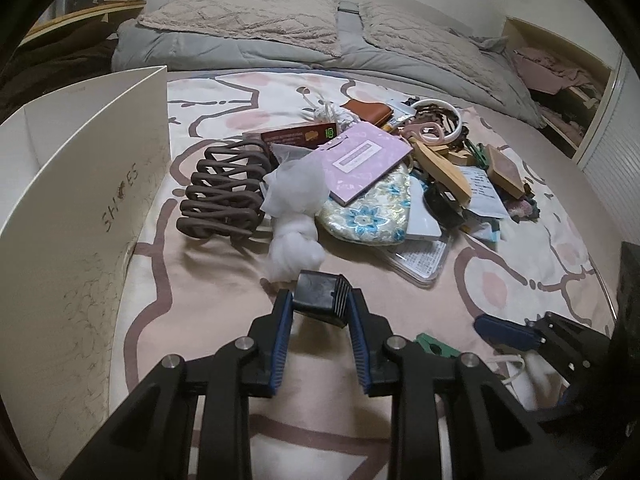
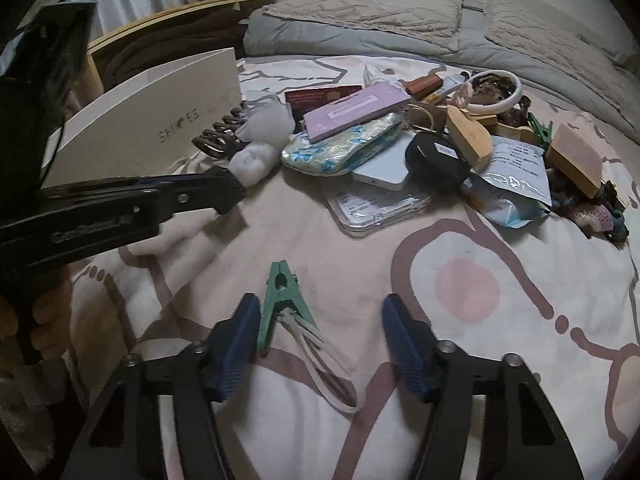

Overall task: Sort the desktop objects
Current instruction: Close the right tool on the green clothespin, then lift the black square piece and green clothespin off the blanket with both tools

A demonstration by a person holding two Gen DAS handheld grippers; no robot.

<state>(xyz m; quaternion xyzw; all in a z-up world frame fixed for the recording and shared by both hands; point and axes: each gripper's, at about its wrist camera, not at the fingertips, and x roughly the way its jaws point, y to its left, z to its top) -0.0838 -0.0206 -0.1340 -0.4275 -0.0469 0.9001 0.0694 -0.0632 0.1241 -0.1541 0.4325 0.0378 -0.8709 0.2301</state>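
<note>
A bed serves as the work surface: a cream bedspread (image 1: 224,292) printed with pink blotches and brown outlines, with grey quilt and pillows at its far edge. At the left edge stands a white cardboard box (image 1: 80,184) lettered "SHOES", the first O replaced by a small dark mark. The left gripper (image 1: 320,300) has its blue-padded jaws closed on a small black ribbed block (image 1: 320,292), held above the bedspread near its front edge. The right gripper (image 2: 316,316) has its jaws wide apart and grips nothing; a green clothes peg (image 2: 280,300) with a loop of white strap lies between its fingertips, close to the left pad. The unsorted heap sits toward the middle: a brown hair claw (image 1: 224,192), white gauze bundle (image 1: 296,220), lilac notebook (image 1: 364,160) whose label is too blurred to read, floral pouch (image 1: 368,212), and white bangle (image 1: 440,116). Printing on the left gripper's side is illegible in the right wrist view.
</note>
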